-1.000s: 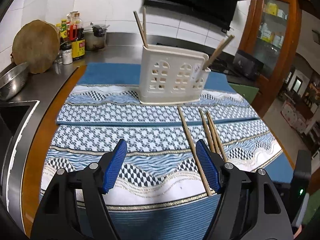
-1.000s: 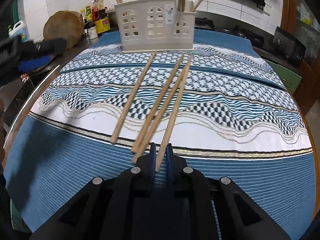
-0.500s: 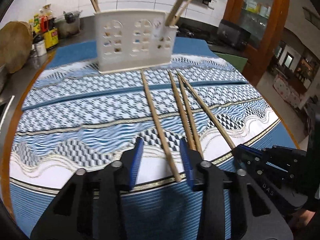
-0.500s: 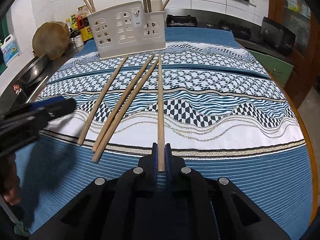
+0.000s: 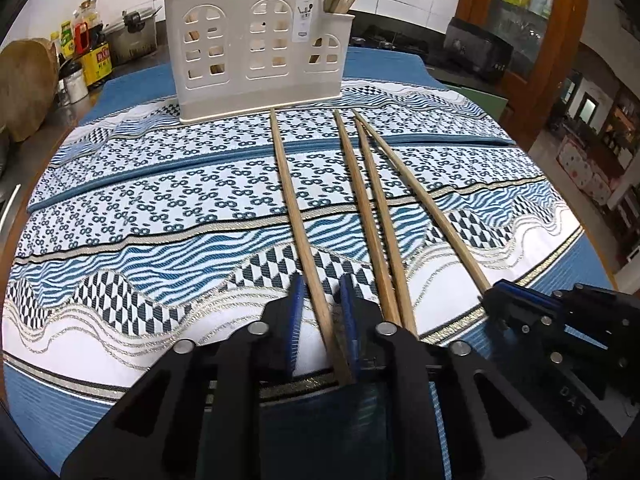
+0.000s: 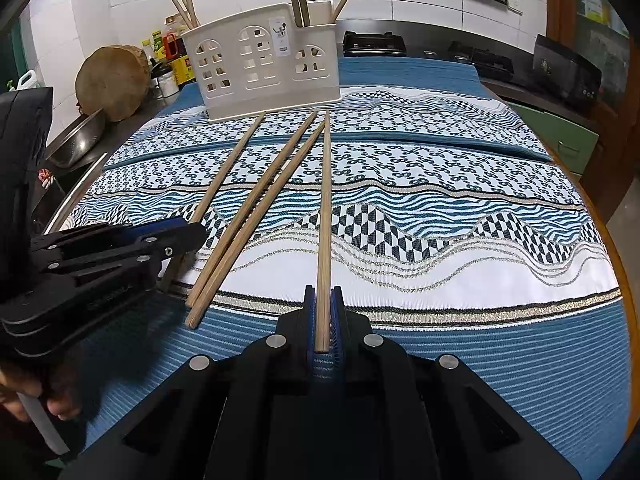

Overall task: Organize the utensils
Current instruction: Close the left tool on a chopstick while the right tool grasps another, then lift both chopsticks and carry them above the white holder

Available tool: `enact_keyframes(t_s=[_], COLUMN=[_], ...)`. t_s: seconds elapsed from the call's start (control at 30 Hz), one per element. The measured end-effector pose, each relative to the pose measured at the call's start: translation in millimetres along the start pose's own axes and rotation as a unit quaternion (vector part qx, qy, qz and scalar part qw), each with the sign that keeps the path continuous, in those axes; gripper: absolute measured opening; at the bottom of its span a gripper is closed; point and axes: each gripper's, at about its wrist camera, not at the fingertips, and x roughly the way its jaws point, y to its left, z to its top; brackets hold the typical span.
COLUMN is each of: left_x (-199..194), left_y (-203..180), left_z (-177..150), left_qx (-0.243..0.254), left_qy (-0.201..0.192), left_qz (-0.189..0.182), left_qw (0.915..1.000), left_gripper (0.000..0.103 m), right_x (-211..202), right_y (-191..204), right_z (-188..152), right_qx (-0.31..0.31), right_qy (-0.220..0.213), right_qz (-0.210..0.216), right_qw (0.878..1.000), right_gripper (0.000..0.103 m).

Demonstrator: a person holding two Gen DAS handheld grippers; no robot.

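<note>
Several wooden chopsticks lie on a blue patterned cloth in front of a cream utensil holder, which also shows in the right wrist view and holds more chopsticks. My left gripper is open, its blue fingers astride the near end of the leftmost chopstick. My right gripper is shut on the rightmost chopstick, whose far tip points at the holder. Two chopsticks lie between them. The right gripper shows at the lower right of the left view.
A round wooden board, sauce bottles and a metal colander stand at the back left. A stove is at the back right. The cloth's near blue border lies below the grippers.
My left gripper moved forward and down over the leftmost chopstick and its jaws narrowed around it. My right gripper keeps its grip on the rightmost chopstick.
</note>
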Motion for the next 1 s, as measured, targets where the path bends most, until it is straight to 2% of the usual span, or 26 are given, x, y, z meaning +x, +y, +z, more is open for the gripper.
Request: enact_keyframes(t_s=[0.17, 0.27, 0.5, 0.77, 1.0], left_x=[0.7, -3.2, -34.5, -80.9, -89.9], left_y=[2.5, 11.0, 30.3, 42.9, 60.5], left_z=[3.7, 7.1, 15.8, 42.5, 61.3], left_qx=[0.007, -0.003, -0.018, -0.020, -0.025], left_qy=[0.009, 0.011, -0.030, -0.104, -0.125], left_qz=[-0.002, -0.015, -0.022, -0.032, -0.032], left_qw=[0.9999, 0.9998, 0.9991, 0.9938, 0.9913], left_gripper=[0.009, 0.005, 0.005, 0.005, 0.005], right_x=[0.8, -2.7, -35.0, -84.9, -98.8], right_y=[-1.1, -3.2, -1.8, -9.5, -10.3], right_z=[1.0, 0.9, 16.8, 76.3, 136.3], right_qx=[0.001, 0.002, -0.013, -0.032, -0.054], right_qy=[0.000, -0.004, -0.047, -0.114, -0.132], right_qz=[0.006, 0.011, 0.010, 0.019, 0.032], right_qw=[1.000, 1.000, 0.999, 0.993, 0.989], right_gripper=[0.008, 0.007, 0.007, 0.007, 0.007])
